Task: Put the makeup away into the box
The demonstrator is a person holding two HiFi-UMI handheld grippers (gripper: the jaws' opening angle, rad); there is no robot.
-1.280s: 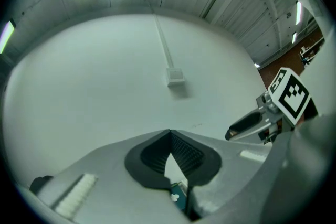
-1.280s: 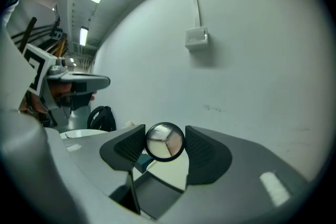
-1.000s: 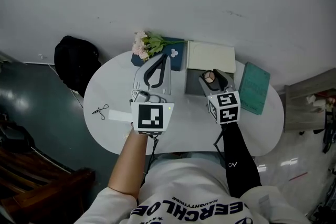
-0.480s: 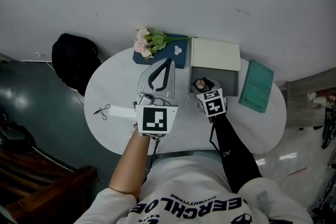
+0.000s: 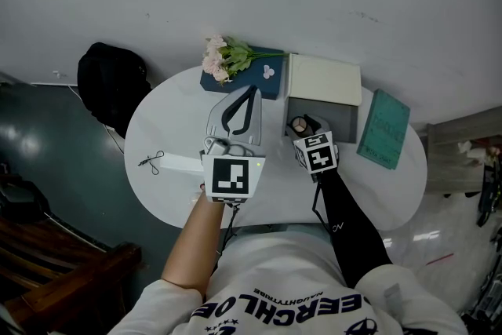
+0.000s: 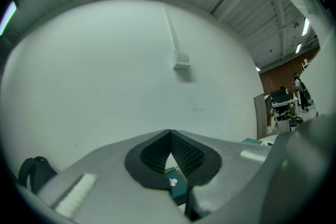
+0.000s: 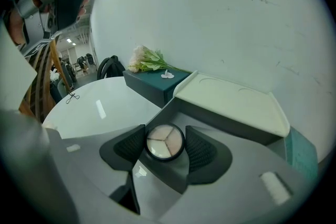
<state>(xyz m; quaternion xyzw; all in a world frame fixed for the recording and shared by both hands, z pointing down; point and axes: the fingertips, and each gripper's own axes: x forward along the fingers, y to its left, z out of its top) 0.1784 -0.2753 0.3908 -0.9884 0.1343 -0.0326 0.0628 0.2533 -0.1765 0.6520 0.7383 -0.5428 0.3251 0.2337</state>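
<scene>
**Tabletop** (image 5: 157, 137): white, oval, set against a pale wall.

**Box** (image 5: 339, 120): grey, open, at the far edge of the tabletop, right of centre. Its cream lid (image 5: 324, 80) is folded back toward the wall.

**Makeup compact** (image 5: 299, 125): round, black-rimmed, with three pale shades under a clear top. It is gripped in the right gripper and sits within the outline of the open box, at the box's near left corner. Whether it touches the box floor cannot be told.

**Right gripper** (image 5: 304, 124): angled down into the box. In the right gripper view its ribbed black fingers (image 7: 130, 147) stand apart and press on either side of the compact (image 7: 165, 141).

**Left gripper** (image 5: 251, 90): held level above the middle of the tabletop and pointing toward the wall. In the left gripper view the fingers (image 6: 157, 155) are closed tip to tip, with nothing between them.

**Dark teal box** (image 5: 265, 84): at the far edge, just left of the grey box. A small bunch of pink and white flowers (image 5: 223, 59) lies on top of it.

**Green book** (image 5: 383, 129): flat near the right edge, beside the grey box.

**Black tie** (image 5: 152, 162): a small loop near the left edge.

**White strip** (image 5: 180, 164): lies flat, just left of the left gripper's marker cube.

**Black bag** (image 5: 110, 86): beyond the left edge, off the tabletop.
</scene>
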